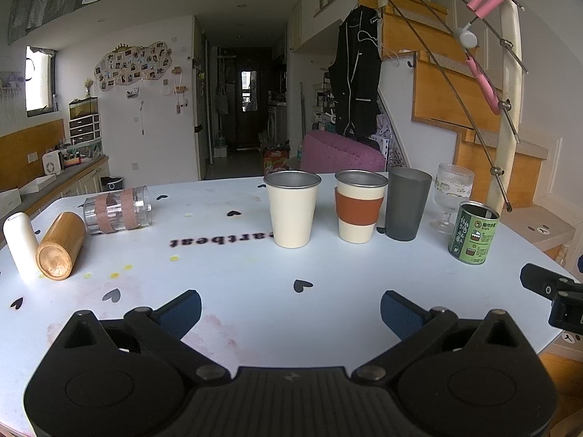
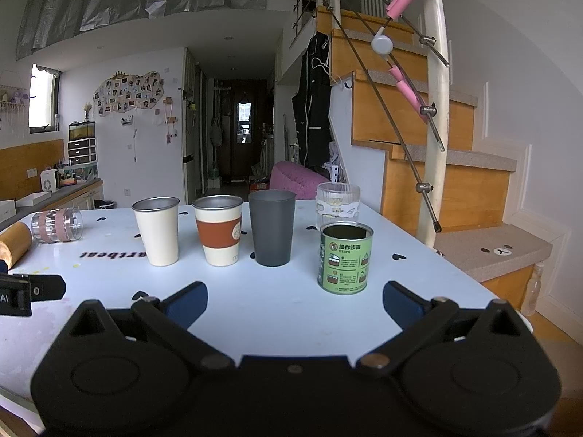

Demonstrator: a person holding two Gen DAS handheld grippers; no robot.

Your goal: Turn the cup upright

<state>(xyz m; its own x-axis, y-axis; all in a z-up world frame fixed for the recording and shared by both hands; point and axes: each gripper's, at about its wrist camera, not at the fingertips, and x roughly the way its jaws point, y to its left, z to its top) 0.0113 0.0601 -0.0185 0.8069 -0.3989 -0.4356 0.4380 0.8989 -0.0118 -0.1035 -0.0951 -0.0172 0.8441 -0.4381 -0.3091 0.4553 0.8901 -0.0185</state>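
Observation:
Three cups lie on their sides at the table's left: a clear glass with pink bands (image 1: 116, 210), a bamboo cup (image 1: 60, 245) and a white cup (image 1: 20, 244). The clear glass (image 2: 56, 224) and bamboo cup (image 2: 12, 244) also show in the right wrist view. Upright in a row stand a cream cup (image 1: 291, 209), a cream cup with an orange sleeve (image 1: 359, 205), a grey cup (image 1: 406, 204), a ribbed goblet (image 1: 452, 196) and a green tin (image 1: 473, 233). My left gripper (image 1: 290, 313) is open and empty above the near table. My right gripper (image 2: 295, 304) is open and empty, just before the green tin (image 2: 346, 256).
The white table (image 1: 237, 262) has black heart marks and printed lettering. A staircase with a railing (image 2: 433, 109) rises at the right. A pink seat (image 1: 339, 153) stands behind the table. A counter (image 1: 54, 182) runs along the left.

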